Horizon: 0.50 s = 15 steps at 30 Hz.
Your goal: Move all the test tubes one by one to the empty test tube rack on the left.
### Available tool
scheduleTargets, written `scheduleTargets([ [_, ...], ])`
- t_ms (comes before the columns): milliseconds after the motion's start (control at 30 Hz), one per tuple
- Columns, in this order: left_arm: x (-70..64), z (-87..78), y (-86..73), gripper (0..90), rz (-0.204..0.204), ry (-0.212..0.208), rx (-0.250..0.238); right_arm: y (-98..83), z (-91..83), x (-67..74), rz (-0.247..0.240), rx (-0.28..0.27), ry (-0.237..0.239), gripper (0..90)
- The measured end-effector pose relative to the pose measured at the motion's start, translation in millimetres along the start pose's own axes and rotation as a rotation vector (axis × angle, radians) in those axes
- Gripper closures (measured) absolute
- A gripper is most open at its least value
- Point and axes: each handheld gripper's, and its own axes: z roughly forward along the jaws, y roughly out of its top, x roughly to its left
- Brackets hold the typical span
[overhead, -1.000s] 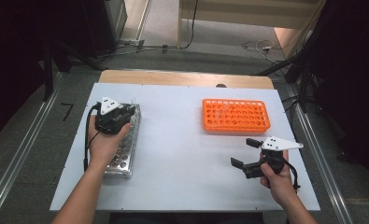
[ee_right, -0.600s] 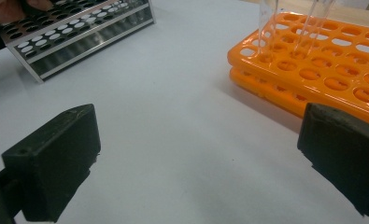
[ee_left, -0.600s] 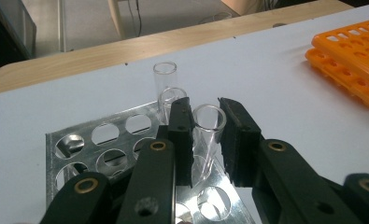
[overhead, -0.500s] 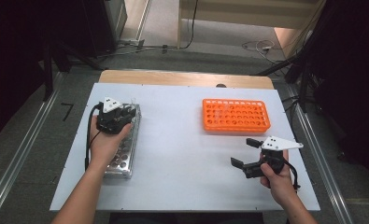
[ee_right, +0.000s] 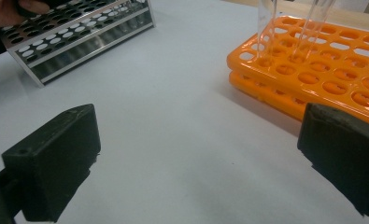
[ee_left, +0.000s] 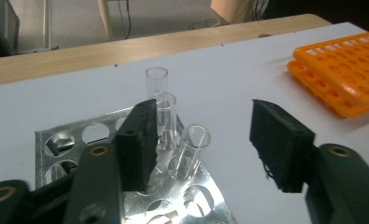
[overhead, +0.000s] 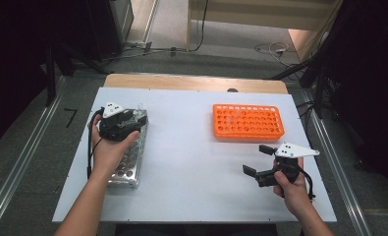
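While the left gripper [ee_left: 196, 154], jaws just opened around nothing, hovers over three glass tubes [ee_left: 191, 149] at the far end of the metal rack [overhead: 127, 162] on the counter's left, a careless closure could tip the leaning tube; the right gripper [overhead: 258, 162] idles open.

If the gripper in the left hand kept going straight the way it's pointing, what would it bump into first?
Probably the clear glass tubes standing in the metal rack. The left gripper has just been opening, and the nearest tube leans between its jaws, untouched. Depth is hard to judge.
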Motion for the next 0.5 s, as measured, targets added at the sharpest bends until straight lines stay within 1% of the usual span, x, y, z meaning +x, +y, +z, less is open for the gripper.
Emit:
scheduleTargets([
  [167, -5.1, -9.2, 1.2, 24.6, -0.005, -0.038, -0.032, 4.3, 2.3, -1.9, 0.007, -0.010, -0.008, 0.0],
  [233, -7.8, -12.8, 1.0, 19.7, -0.006, -0.067, -0.044, 7.0, 4.1, -3.3, 0.012, -0.016, -0.010, 0.0],
  [300, -11.4, -16.0, 0.4, 14.7, -0.010, -0.087, -0.051, 10.1, 6.2, -4.4, 0.014, -0.021, -0.012, 0.0],
  [333, -13.3, -17.3, 0.0, 12.7, -0.009, -0.102, -0.053, 11.8, 7.5, -5.2, 0.009, -0.022, -0.015, 0.0],
  [433, -19.3, -21.9, -1.7, 8.5, -0.009, -0.126, -0.068, 17.8, 11.4, -7.8, 0.012, -0.034, -0.030, 1.5],
  [500, -23.3, -25.2, -2.5, 5.6, -0.012, -0.134, -0.077, 21.2, 14.2, -10.0, 0.013, -0.042, -0.033, 2.6],
])
